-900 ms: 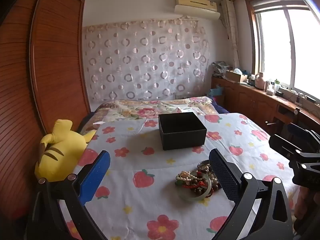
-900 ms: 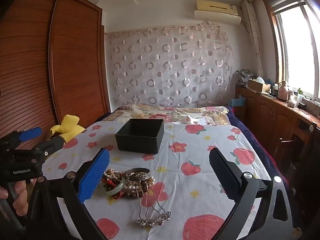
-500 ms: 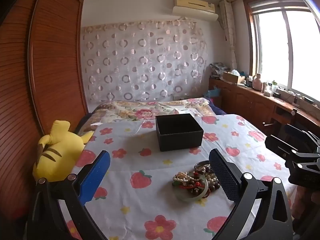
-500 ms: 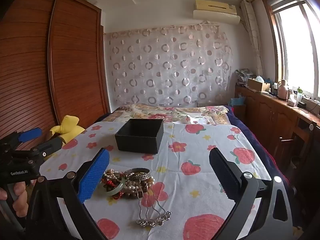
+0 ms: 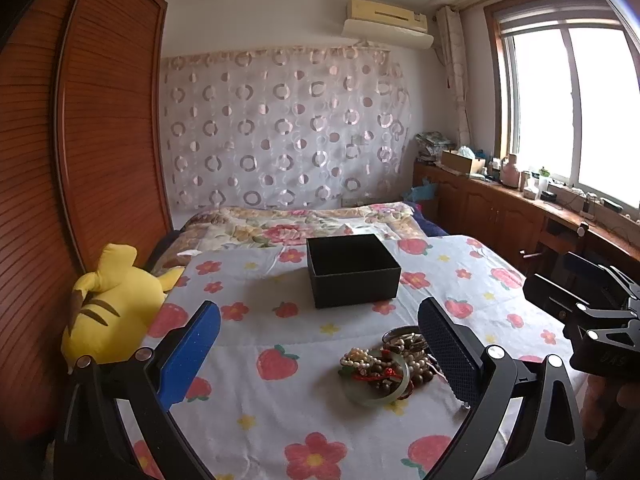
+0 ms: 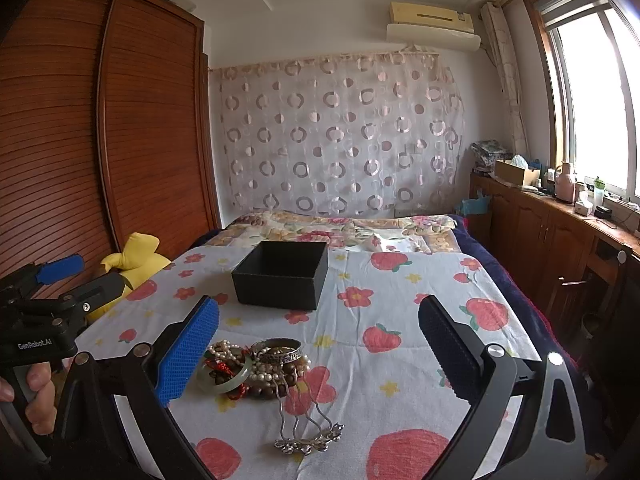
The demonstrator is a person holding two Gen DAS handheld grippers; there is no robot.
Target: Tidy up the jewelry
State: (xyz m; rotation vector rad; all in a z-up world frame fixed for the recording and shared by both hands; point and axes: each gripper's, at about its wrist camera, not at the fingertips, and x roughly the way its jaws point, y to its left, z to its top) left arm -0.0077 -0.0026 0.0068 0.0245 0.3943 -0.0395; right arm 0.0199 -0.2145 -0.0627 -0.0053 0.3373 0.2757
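A pile of jewelry (image 5: 386, 368) lies on the flowered sheet: pearl strands, dark beads, a pale green bangle (image 5: 376, 394) and a silver bangle. It also shows in the right wrist view (image 6: 256, 364), with a silver hair comb (image 6: 306, 426) in front. An open black box (image 5: 352, 270) stands behind the pile; it also shows in the right wrist view (image 6: 282, 274). My left gripper (image 5: 320, 344) is open and empty, hovering near the pile's left. My right gripper (image 6: 318, 344) is open and empty, above the pile's right side.
A yellow plush toy (image 5: 112, 304) lies at the bed's left edge by a wooden wardrobe (image 5: 80, 160). A folded floral quilt (image 5: 296, 228) lies behind the box. Wooden cabinets (image 5: 500, 216) run along the right under the window.
The left wrist view has drifted slightly, so the box and pile sit a little lower and more to the left. Both grippers stay open. The right view is almost unchanged.
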